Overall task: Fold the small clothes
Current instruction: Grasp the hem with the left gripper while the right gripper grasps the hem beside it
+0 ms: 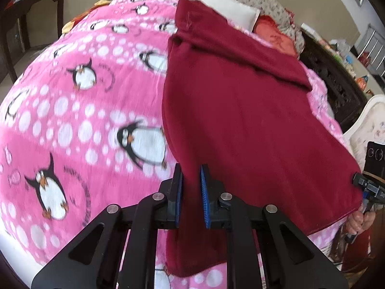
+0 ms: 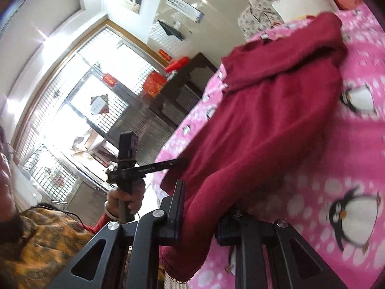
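While the maroon garment (image 1: 240,110) lies spread over the pink penguin blanket (image 1: 72,110) on the bed, both tools have hold of its near edge. At the lower middle of the left wrist view, the left tool (image 1: 191,192) has its blue pads (image 1: 204,200) closed on a bunch of the cloth, which hangs down between the fingers toward the bottom of the frame. At the right edge of that view, the right tool (image 1: 361,183) meets the garment's near right corner, and a hand shows just below it. In the right wrist view the garment (image 2: 264,120) runs from the upper right down to the bottom middle, draped over the right tool (image 2: 199,216); its left finger (image 2: 178,207) stands beside the cloth and the other finger is covered, so the grip shows only as cloth bunched between them. The left tool (image 2: 149,167) sits at the middle left of that frame, held by a hand (image 2: 125,200), its tip at the cloth's edge. A white pillow (image 1: 228,9) lies at the top of the bed.
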A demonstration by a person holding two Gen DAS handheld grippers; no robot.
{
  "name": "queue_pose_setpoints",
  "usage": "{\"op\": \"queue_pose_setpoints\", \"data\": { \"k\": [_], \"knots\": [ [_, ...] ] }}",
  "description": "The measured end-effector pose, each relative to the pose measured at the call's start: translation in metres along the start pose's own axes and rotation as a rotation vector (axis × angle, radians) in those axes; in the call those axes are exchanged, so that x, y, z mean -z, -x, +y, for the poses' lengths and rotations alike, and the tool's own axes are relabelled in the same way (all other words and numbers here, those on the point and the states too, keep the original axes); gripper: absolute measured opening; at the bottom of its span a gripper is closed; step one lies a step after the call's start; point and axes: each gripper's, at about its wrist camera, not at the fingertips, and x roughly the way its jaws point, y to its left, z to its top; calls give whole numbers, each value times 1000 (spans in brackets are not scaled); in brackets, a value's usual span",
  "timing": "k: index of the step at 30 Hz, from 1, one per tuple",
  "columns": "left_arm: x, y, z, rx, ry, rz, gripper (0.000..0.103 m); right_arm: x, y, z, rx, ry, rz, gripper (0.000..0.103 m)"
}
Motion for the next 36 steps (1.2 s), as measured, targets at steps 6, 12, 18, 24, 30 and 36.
{"op": "queue_pose_setpoints", "data": {
  "k": [6,12,18,24,30,36],
  "knots": [
    [-28,12,1,34,21,-78,13,-25,-3,7,-3,59,-26,19],
    [-30,6,9,62,56,-6,13,-32,3,7,3,76,-18,19],
    [-3,4,26,14,127,116,16,-26,6,-7,-6,19,-22,19],
    [13,2,14,78,133,173,53,-22,4,-11,-10,8,-20,19],
    [15,8,10,77,124,203,60,-23,10,-9,5,19,-11,19],
    [24,12,26,-17,179,200,60,-23,10,-18,-19,1,-21,19]
  ]
}}
